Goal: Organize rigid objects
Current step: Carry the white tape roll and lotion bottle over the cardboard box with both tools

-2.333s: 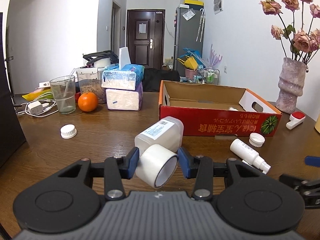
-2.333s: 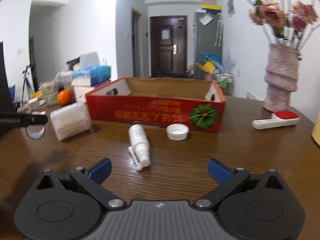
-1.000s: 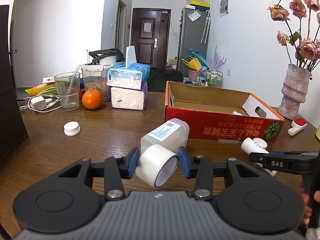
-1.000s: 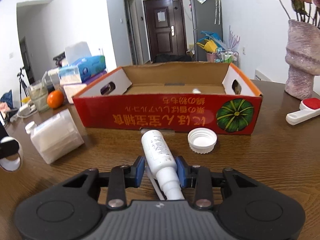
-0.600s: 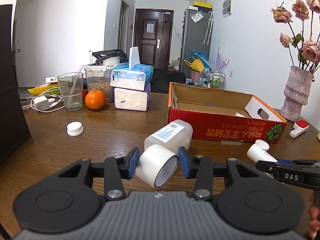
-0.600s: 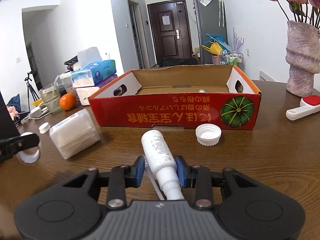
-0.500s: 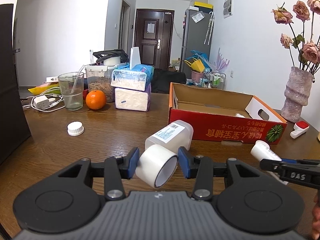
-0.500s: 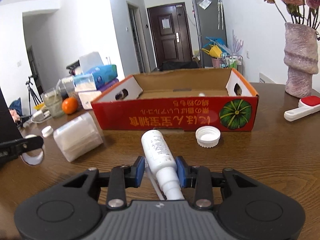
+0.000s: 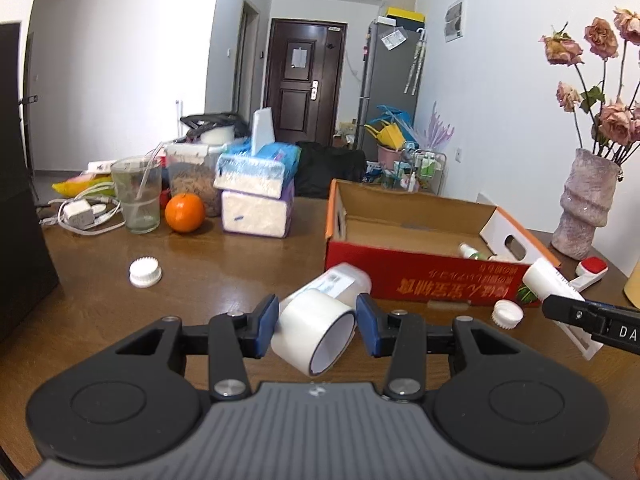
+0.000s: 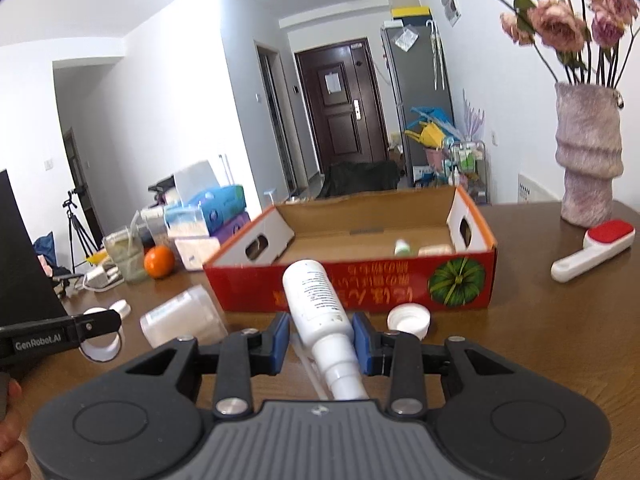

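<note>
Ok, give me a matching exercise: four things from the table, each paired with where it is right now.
Things:
1. tape roll
2. spray bottle
3. orange
4. small green-capped bottle

Places:
A. inside the red box
B. clamped in the right tool
C. beside the drinking glass
D. clamped in the left tool

Pairs: 1-D, 2-B, 3-C, 4-A

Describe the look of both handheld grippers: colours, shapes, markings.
The left gripper and right gripper match: black linkage arms with silver pivot screws, blue finger pads, two round black discs flanking a ribbed grey centre plate. Side lettering reads "GenRobot.AI" on the left, "DA" on the right. No cables or sleeves visible.
</note>
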Tool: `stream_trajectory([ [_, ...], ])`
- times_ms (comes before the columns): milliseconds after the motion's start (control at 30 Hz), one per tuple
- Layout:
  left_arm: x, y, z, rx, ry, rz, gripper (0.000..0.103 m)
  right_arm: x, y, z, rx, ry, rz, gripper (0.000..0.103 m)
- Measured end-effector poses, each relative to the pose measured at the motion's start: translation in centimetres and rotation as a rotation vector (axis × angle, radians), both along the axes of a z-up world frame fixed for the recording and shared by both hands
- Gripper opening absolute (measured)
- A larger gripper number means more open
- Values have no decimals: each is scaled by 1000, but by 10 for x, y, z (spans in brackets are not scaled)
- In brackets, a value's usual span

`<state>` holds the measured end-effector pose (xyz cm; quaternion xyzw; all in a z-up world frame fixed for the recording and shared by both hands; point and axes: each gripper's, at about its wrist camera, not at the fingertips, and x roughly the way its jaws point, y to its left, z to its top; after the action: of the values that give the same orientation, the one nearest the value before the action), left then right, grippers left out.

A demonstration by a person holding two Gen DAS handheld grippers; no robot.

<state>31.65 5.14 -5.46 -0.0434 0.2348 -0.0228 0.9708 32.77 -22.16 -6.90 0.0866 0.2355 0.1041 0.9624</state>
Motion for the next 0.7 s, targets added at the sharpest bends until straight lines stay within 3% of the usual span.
stream_trajectory([
  [267,14,-23,37,18,-39,-42,44,1,-12,30,25,-59,-26,33],
  [700,66,-72,74,62,-33,-20,44,29,-25,66,47,-100,-71,33],
])
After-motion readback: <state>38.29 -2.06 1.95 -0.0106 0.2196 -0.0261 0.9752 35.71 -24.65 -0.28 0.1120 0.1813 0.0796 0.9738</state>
